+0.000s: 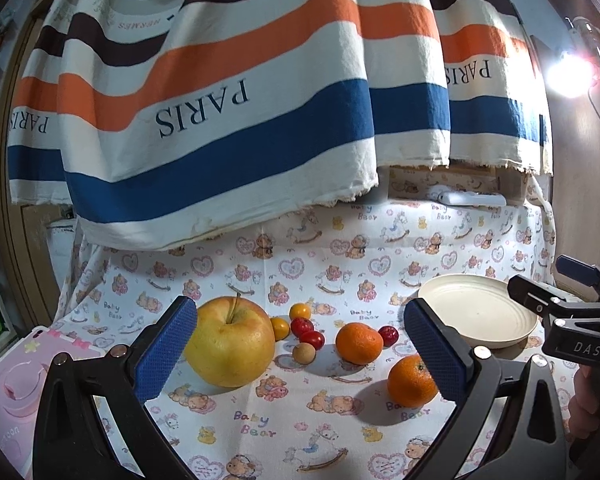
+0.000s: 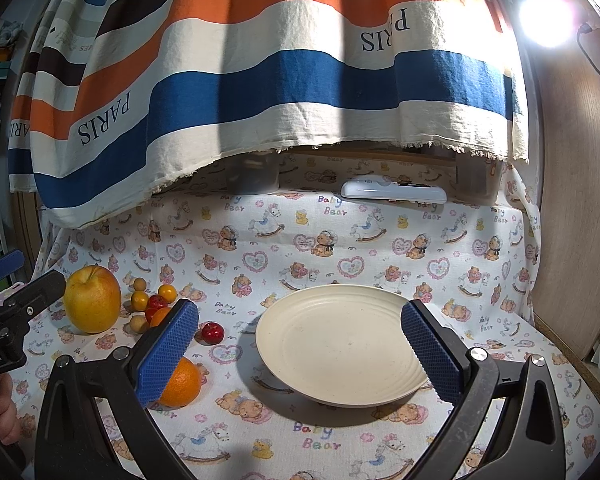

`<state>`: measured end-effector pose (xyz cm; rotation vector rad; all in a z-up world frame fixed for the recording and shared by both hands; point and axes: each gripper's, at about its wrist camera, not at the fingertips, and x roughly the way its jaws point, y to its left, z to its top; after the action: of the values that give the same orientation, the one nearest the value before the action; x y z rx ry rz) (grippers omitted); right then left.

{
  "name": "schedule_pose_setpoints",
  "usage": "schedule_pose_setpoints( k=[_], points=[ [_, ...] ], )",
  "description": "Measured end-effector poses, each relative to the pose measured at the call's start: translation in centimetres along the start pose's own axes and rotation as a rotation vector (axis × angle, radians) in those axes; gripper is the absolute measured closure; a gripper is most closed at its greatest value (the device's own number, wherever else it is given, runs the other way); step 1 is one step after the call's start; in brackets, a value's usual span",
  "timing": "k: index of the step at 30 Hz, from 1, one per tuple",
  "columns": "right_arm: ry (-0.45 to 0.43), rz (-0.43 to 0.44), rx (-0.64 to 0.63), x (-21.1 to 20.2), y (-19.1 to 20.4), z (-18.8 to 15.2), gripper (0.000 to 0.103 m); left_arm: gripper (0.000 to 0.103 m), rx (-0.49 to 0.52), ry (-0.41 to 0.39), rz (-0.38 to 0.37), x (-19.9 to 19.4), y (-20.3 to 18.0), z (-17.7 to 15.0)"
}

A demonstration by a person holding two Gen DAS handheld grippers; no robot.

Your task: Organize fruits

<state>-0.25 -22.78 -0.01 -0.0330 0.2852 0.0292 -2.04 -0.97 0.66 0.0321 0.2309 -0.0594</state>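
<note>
In the left wrist view, the left gripper [image 1: 300, 354] was seen held wide open above the cloth, nothing gripped between its blue pads [image 1: 165, 354]. A large yellow apple [image 1: 231, 343] stood just beside the left pad, on the bear-printed tablecloth [image 1: 300, 432]. To the right of the apple a cluster of small fruits was seen: two small yellow-orange ones [image 1: 299, 311], two red cherry tomatoes [image 1: 307, 333] touching each other, and a tan round fruit [image 1: 303, 353] nearest the camera. Further right a mandarin [image 1: 358, 342] lay with a small red fruit [image 1: 388, 335] just behind it. A second mandarin [image 1: 411, 381] lay nearer, partly hidden by the right pad. A cream plate [image 1: 476, 316] sat empty at the far right, and the right gripper [image 1: 552, 304] was seen above its right edge; how far it was opened could not be told from there. A striped cloth [image 1: 236, 92] hung behind the table, and a pink case [image 1: 16, 392] lay at the near left.

In the right wrist view, the right gripper [image 2: 300, 350] was seen fully open and empty, the plate [image 2: 340, 344] framed between its pads. An orange mandarin [image 2: 182, 384] lay partly behind the left pad, and the small red fruit [image 2: 212, 332] lay just left of the plate. The apple [image 2: 93, 299] and the small fruits stood at the far left, well apart from the plate. A white device [image 2: 394, 192] lay at the far edge.
</note>
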Motion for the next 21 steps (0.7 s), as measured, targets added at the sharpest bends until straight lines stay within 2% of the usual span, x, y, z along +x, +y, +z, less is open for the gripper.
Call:
schedule_pose_setpoints(
  k=[12,21],
  points=[
    [0.0,0.0,0.0,0.0,0.0,0.0,0.001,0.0,0.049,-0.106,-0.007,-2.2,-0.6,0.3],
    [0.0,0.0,0.0,0.0,0.0,0.0,0.001,0.0,0.029,-0.111,0.002,-2.4,-0.3,0.4]
  ],
)
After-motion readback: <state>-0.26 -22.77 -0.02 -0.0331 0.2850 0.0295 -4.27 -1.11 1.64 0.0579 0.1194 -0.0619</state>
